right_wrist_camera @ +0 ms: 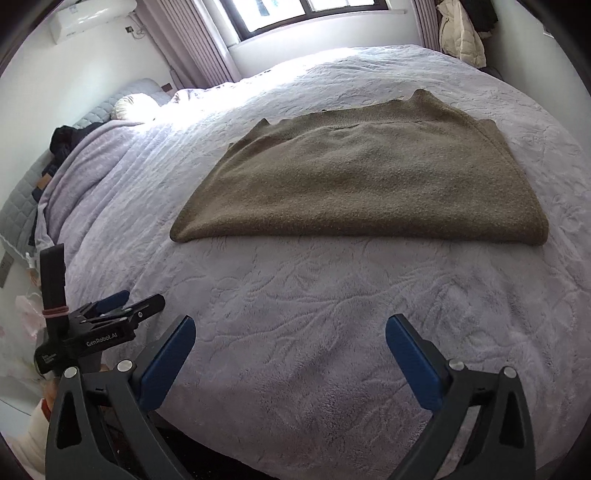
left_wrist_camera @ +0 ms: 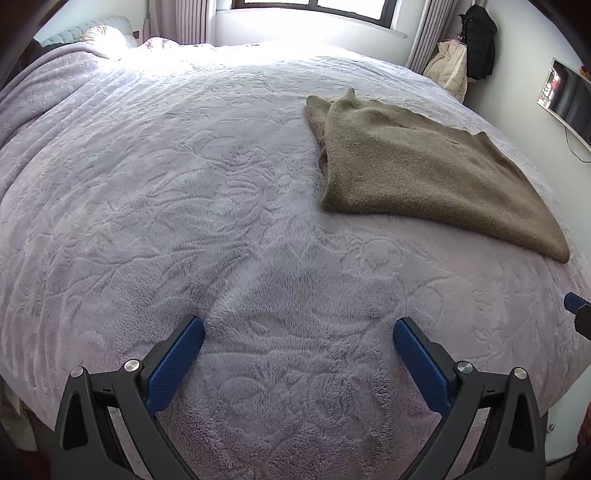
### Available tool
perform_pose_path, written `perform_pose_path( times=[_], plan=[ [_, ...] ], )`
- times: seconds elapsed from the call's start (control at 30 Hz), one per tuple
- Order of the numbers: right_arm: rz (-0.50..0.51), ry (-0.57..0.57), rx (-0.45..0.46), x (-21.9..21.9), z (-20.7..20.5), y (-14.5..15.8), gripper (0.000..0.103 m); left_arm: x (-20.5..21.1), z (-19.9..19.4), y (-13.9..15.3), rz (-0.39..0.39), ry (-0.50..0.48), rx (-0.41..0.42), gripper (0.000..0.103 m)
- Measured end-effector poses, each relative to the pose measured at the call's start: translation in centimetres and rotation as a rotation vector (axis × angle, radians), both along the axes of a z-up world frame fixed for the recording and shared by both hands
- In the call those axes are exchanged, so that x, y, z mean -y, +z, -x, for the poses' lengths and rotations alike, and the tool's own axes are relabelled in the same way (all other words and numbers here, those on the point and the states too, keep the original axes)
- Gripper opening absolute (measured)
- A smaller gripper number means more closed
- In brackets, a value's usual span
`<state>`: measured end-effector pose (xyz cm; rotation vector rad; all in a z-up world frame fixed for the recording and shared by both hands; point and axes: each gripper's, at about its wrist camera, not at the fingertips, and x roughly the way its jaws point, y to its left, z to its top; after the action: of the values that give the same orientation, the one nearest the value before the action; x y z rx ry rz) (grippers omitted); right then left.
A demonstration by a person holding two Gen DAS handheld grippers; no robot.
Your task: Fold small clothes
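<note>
- The left gripper [left_wrist_camera: 298, 325] hangs over the near part of the bed, its blue pads spread wide with nothing but blanket showing between them: released
- The right gripper [right_wrist_camera: 290, 323] is likewise released, jaws spread wide over bare blanket and gripping nothing
- A brown sweater [right_wrist_camera: 354, 184] lies on the bed, folded over on itself, with a straight folded edge facing the right gripper and its ribbed hem and collar on the far side
- From the left wrist view the same sweater [left_wrist_camera: 424, 173] sits ahead and to the right, well apart from the left gripper's pads
- Neither gripper touches the sweater; a strip of bare blanket separates it from both
- The pale lilac blanket [left_wrist_camera: 184, 203] with a raised leafy pattern covers the whole bed
- In the right wrist view the left gripper [right_wrist_camera: 122, 301] appears at the lower left, just beside the bed's edge
- A window [right_wrist_camera: 314, 9] stands behind the bed, with curtains [right_wrist_camera: 192, 40] beside it
- Coats [left_wrist_camera: 465, 55] hang by the wall at the far right corner
</note>
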<state>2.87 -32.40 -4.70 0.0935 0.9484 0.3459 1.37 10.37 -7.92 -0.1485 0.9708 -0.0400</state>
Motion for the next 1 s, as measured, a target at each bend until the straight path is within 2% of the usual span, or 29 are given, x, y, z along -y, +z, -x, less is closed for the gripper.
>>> perform_pose_path(
  times=[0.3, 0.43, 0.67, 1.0],
  plan=[
    [-0.049, -0.035, -0.041, 0.6, -0.1, -0.4, 0.103, 0.1, 0.1, 0.0, -0.001, -0.011, -0.002, 0.103],
    [-0.071, -0.043, -0.062, 0.9, -0.2, -0.9, 0.103, -0.2, 0.0, 0.5, 0.026, -0.007, -0.004, 0.103],
    [-0.097, -0.045, -0.072, 1.3, -0.5, -1.2, 0.103, -0.6, -0.9, 1.7, 0.117, 0.004, 0.005, 0.103],
    [-0.121, -0.065, -0.087, 2.3, -0.7, -1.5, 0.103, 1.0, -2.3, 2.9, 0.132, -0.028, 0.027, 0.103]
  ],
)
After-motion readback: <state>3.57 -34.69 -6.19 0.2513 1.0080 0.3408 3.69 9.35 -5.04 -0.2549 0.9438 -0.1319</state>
